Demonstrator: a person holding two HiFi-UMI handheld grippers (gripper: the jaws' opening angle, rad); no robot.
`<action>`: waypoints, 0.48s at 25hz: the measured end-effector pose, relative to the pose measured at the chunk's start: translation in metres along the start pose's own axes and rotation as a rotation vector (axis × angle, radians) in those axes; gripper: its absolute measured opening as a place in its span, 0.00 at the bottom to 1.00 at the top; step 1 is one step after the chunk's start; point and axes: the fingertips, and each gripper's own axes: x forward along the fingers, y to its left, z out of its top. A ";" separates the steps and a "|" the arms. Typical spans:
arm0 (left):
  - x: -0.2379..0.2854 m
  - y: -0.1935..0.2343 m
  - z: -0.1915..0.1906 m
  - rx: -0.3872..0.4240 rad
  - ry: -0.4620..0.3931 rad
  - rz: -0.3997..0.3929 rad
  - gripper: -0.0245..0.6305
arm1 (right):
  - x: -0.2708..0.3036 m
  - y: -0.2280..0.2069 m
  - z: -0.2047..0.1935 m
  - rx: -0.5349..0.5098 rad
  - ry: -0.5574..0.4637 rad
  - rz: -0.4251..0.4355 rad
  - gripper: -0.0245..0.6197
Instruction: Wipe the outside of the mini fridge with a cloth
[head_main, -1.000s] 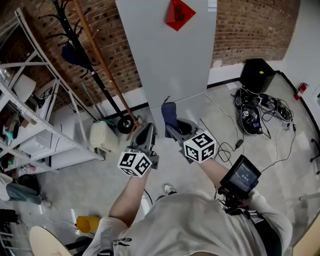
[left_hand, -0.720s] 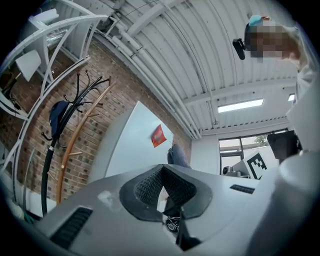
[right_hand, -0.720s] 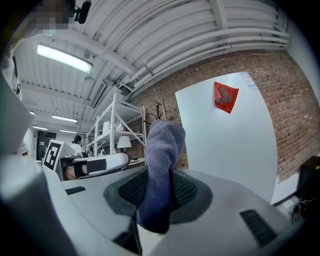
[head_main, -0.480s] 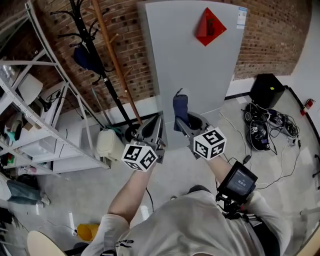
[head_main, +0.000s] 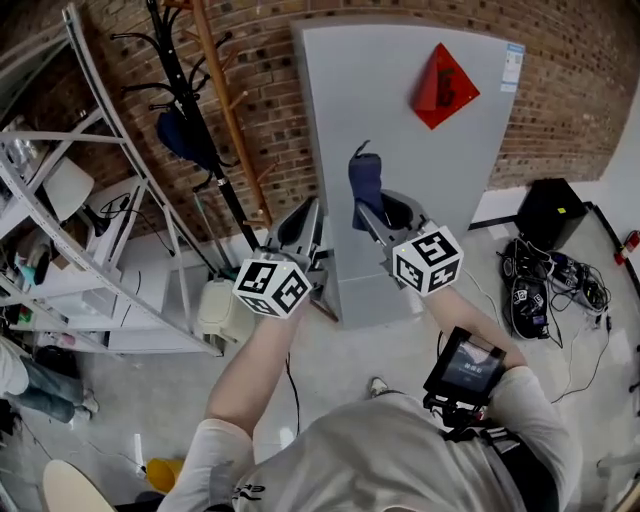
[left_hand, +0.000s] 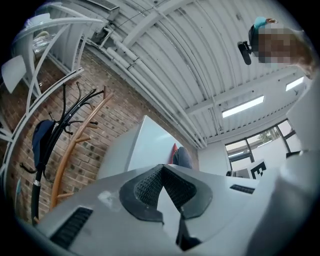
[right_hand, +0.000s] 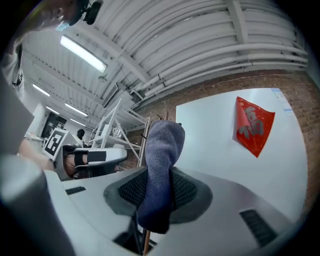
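Note:
A tall grey fridge (head_main: 400, 150) stands against the brick wall, with a red diamond sticker (head_main: 443, 84) high on its door. My right gripper (head_main: 372, 208) is shut on a blue cloth (head_main: 366, 185), whose free end sticks up in front of the door. In the right gripper view the blue cloth (right_hand: 161, 170) rises between the pads, with the fridge (right_hand: 225, 145) behind it. My left gripper (head_main: 308, 228) is held by the fridge's left edge, jaws together, nothing between them. The left gripper (left_hand: 164, 187) points up along the fridge (left_hand: 150, 150).
A dark coat stand (head_main: 190, 120) with a wooden pole stands left of the fridge. White metal shelving (head_main: 70, 240) fills the left side. A cream container (head_main: 222, 308) sits on the floor. A black box (head_main: 552, 213) and tangled cables (head_main: 555, 280) lie at the right.
Both grippers have risen up the front of the fridge, the right one carrying the blue cloth higher on the door. The head view has tilted upward.

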 end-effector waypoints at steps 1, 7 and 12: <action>0.011 0.004 0.006 0.018 -0.009 0.001 0.04 | 0.009 -0.009 0.010 -0.022 -0.017 0.005 0.21; 0.072 0.023 0.049 0.131 -0.060 -0.003 0.04 | 0.058 -0.054 0.072 -0.104 -0.118 0.026 0.21; 0.106 0.029 0.081 0.204 -0.093 -0.010 0.04 | 0.087 -0.076 0.108 -0.123 -0.178 0.026 0.21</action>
